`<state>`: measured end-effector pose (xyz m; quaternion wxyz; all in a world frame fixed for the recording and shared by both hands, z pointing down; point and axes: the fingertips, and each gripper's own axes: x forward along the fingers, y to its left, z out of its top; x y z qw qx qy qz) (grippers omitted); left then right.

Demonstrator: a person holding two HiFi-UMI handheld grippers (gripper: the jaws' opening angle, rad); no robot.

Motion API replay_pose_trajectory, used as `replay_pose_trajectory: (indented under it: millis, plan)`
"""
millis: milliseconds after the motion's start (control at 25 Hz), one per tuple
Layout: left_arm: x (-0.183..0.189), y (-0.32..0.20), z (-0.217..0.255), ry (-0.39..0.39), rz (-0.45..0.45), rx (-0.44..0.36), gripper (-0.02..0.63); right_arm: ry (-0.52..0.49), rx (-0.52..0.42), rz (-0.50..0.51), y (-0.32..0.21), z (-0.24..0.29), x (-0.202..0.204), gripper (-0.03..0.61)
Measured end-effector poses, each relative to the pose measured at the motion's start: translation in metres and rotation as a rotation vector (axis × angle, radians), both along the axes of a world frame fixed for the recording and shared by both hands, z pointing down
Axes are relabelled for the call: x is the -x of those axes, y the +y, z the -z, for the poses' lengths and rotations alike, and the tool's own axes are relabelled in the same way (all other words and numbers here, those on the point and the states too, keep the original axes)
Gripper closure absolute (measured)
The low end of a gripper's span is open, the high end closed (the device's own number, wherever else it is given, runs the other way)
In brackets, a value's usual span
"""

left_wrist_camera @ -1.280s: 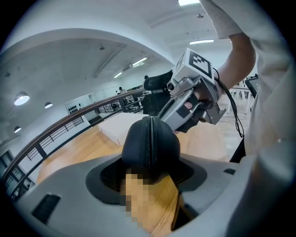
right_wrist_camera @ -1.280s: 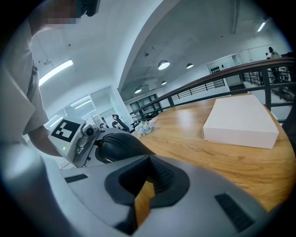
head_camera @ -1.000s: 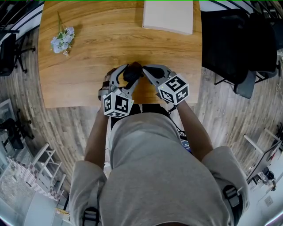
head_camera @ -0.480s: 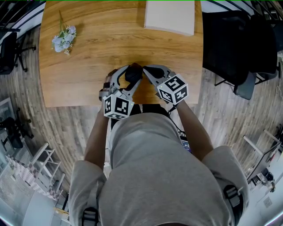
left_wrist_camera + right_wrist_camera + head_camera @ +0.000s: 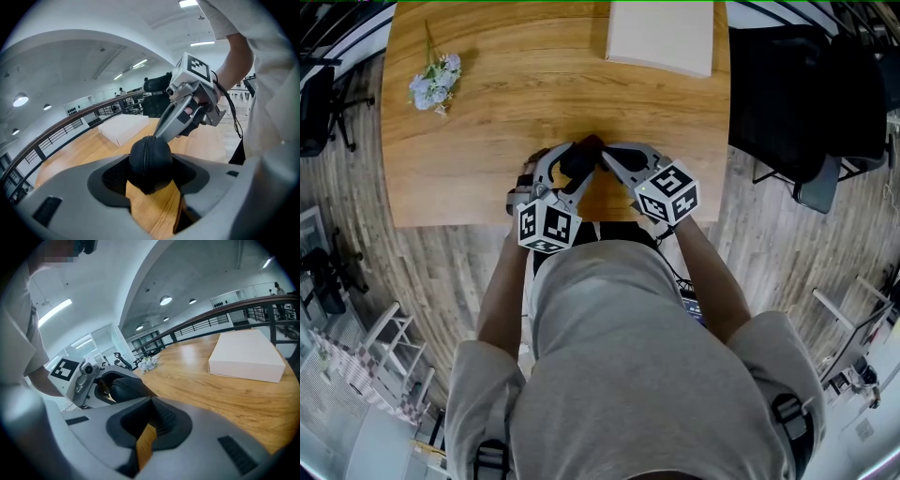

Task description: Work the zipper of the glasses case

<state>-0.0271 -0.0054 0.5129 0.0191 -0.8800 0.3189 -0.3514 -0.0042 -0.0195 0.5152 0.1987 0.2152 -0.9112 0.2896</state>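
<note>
Light grey short-sleeved T-shirt (image 5: 619, 356); dark shoulder straps (image 5: 791, 419). Grey moulded-plastic left gripper (image 5: 577, 161) and right gripper (image 5: 607, 155), black ribbed pads (image 5: 162, 418). Each carries a white cube with black square markers (image 5: 546, 225). Black cable (image 5: 232, 117) at right gripper.

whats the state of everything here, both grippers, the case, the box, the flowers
left gripper: shut on the black zippered glasses case
black zippered glasses case: clamped at one end, zipper closed where it shows
right gripper: shut, tips at the case; a grip on the pull cannot be made out
flat white box: closed, lying on the light wooden table
pale flower sprig: lying flat on the table
</note>
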Motion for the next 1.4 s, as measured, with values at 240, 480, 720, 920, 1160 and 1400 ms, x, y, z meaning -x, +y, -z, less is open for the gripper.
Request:
replay_pose_trajectory:
  millis: [240,480,720,920,1160,1400]
  plan:
    - [-0.003,-0.003,-0.001,-0.016,-0.007,-0.016,0.344,-0.032,0.020,-0.015,-0.001,0.006,-0.001,0.554]
    - [-0.006,-0.007,-0.001,-0.037,-0.012,-0.029,0.344,-0.057,0.007,-0.006,-0.002,0.016,-0.001,0.554]
    - [-0.008,-0.012,0.002,-0.046,-0.008,-0.046,0.344,-0.071,-0.019,-0.004,-0.003,0.027,0.000,0.554]
    - [-0.009,-0.018,0.005,-0.050,-0.001,-0.057,0.344,-0.076,-0.046,0.000,-0.006,0.037,0.002,0.554]
    - [-0.008,-0.023,0.007,-0.063,0.001,-0.067,0.344,-0.066,-0.076,0.008,-0.007,0.044,0.004,0.554]
    - [-0.005,-0.026,0.005,-0.080,0.013,-0.069,0.344,-0.074,-0.104,0.034,-0.001,0.052,0.014,0.554]
